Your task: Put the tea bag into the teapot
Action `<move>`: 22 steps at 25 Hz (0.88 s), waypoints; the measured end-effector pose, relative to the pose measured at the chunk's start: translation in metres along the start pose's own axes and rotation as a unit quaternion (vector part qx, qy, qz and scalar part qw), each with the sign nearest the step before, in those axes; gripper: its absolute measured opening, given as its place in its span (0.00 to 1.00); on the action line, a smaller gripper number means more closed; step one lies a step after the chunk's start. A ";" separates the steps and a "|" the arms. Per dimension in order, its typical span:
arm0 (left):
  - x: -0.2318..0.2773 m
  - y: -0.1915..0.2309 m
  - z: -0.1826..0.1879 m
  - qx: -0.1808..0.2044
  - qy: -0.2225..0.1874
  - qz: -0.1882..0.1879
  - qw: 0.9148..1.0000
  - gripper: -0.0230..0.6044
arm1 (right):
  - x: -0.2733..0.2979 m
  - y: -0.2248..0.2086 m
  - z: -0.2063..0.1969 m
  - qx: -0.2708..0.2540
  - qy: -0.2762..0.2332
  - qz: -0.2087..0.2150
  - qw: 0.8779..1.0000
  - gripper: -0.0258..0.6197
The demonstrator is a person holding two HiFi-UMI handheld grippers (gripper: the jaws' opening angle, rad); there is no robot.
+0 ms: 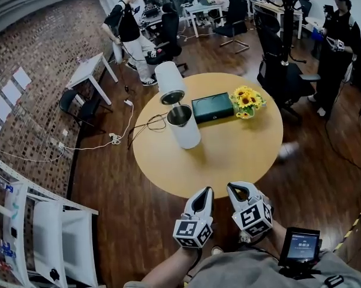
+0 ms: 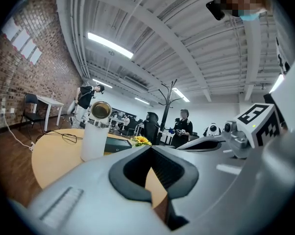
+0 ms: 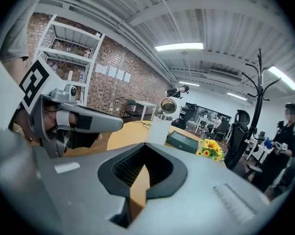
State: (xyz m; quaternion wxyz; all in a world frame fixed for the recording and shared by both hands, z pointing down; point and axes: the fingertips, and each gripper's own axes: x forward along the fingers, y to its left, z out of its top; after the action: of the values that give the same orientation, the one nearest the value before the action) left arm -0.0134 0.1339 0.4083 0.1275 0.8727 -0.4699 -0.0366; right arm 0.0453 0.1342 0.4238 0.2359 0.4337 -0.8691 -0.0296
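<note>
The teapot [image 1: 183, 125] is a tall white cylinder near the middle of the round wooden table [image 1: 240, 155], with its hinged lid [image 1: 170, 80] tipped open toward the far side. It also shows as teapot [image 2: 94, 141] and teapot [image 3: 159, 129] in the two gripper views. A dark green box [image 1: 212, 107] lies just to its right. I see no tea bag. My left gripper [image 1: 203, 192] and right gripper [image 1: 234, 188] hover side by side at the table's near edge, well short of the teapot. Both are shut and hold nothing.
A bunch of sunflowers [image 1: 246, 101] stands right of the box. A cable [image 1: 150, 123] runs off the table's left side to the floor. Office chairs [image 1: 282, 71], a coat rack, a white side table [image 1: 87, 71], white shelving [image 1: 42, 233] and standing people surround the table.
</note>
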 end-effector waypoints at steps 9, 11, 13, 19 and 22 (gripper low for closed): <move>-0.060 -0.022 -0.024 -0.011 0.023 -0.004 1.000 0.04 | -0.047 0.048 -0.010 0.054 -0.003 0.004 0.999 0.05; -0.071 -0.033 -0.030 -0.015 0.027 -0.002 1.000 0.04 | -0.059 0.056 -0.016 0.069 -0.008 0.009 0.998 0.05; -0.083 -0.041 -0.039 -0.021 0.029 0.004 0.999 0.03 | -0.068 0.064 -0.026 0.091 -0.016 0.016 0.996 0.05; -0.101 -0.058 -0.059 -0.033 0.039 0.011 0.999 0.03 | -0.087 0.076 -0.044 0.172 -0.043 0.045 0.983 0.05; -0.104 -0.056 -0.061 -0.033 0.033 0.015 0.999 0.04 | -0.083 0.079 -0.048 0.190 -0.055 0.058 0.978 0.05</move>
State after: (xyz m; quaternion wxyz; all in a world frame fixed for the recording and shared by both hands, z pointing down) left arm -0.0144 0.2614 0.4464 0.1725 0.8617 -0.4767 -0.0214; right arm 0.0498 0.2546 0.4547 0.1023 0.4171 -0.8942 0.1264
